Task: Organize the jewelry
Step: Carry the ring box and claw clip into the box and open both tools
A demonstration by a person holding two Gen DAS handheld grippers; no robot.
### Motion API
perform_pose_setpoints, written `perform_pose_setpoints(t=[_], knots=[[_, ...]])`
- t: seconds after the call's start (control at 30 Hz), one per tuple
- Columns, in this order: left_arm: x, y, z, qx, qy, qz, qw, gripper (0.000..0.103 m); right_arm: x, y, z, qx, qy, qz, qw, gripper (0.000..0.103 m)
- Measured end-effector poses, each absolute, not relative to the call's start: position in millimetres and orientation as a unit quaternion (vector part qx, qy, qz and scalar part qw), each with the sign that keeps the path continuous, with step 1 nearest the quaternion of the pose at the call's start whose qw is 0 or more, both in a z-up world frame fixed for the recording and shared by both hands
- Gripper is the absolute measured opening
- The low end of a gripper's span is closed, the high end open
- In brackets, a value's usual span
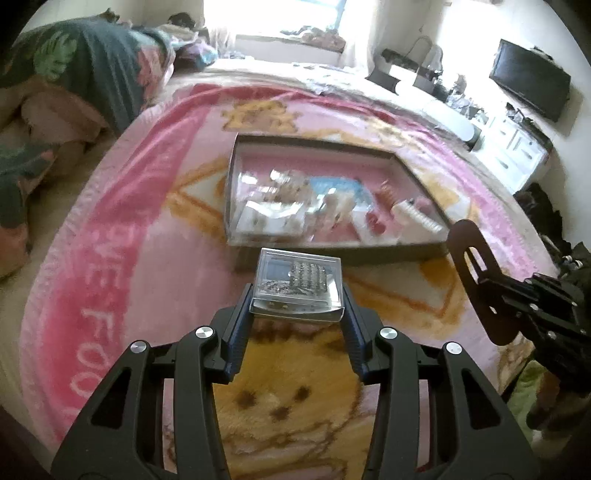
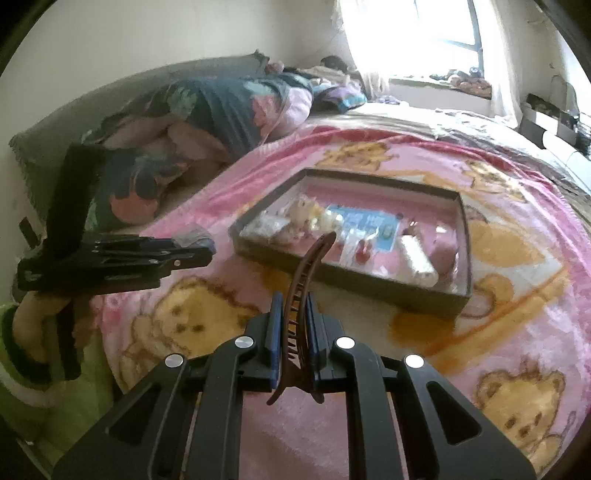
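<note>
My left gripper (image 1: pixel 298 295) is shut on a clear plastic jewelry box (image 1: pixel 298 284) with sparkly pieces inside, held above the pink blanket (image 1: pixel 147 258). Beyond it lies a shallow dark tray (image 1: pixel 236 147) with a pink lining and several jewelry items and small packets. My right gripper (image 2: pixel 293 306) is shut on a brown curved hair clip (image 2: pixel 306 280) that sticks up and forward between the pads. The tray (image 2: pixel 466 229) sits ahead and to the right of it. Each view shows the other gripper from the side: the right gripper (image 1: pixel 480 266), the left gripper (image 2: pixel 192 251).
The bed carries a pink bear-print blanket (image 2: pixel 517 332). Dark floral pillows (image 1: pixel 81 66) pile up at the far left. A white dresser with a black screen (image 1: pixel 532 85) stands at the right. A bright window (image 2: pixel 424 33) is behind. A green sleeve (image 2: pixel 22 350) shows at lower left.
</note>
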State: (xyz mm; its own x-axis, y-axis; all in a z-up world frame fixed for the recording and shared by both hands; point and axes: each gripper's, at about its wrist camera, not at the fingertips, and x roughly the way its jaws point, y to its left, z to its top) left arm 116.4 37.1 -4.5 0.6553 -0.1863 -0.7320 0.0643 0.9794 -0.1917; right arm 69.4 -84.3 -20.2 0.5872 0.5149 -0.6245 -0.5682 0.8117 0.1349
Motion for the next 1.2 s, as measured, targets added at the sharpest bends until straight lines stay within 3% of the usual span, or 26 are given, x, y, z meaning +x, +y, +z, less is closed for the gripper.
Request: perform_pose_setpoints(t=[0.53,0.9,1.2], knots=[[159,-5,34,-0.047,0.379,-0.102,0.919,0.036,113,-124,20,-0.014,0.292,0.252,0.923,0.011],[193,-28,26,-0.044,0.389,-0.115,0.913,0.036,154,-141,26,0.010,0.291,0.240,0.926,0.011],[222,-42,1,-0.041,0.413,-0.118,0.902,0.036,190,-144,-1,0.018,0.320,0.234,0.918,0.011]])
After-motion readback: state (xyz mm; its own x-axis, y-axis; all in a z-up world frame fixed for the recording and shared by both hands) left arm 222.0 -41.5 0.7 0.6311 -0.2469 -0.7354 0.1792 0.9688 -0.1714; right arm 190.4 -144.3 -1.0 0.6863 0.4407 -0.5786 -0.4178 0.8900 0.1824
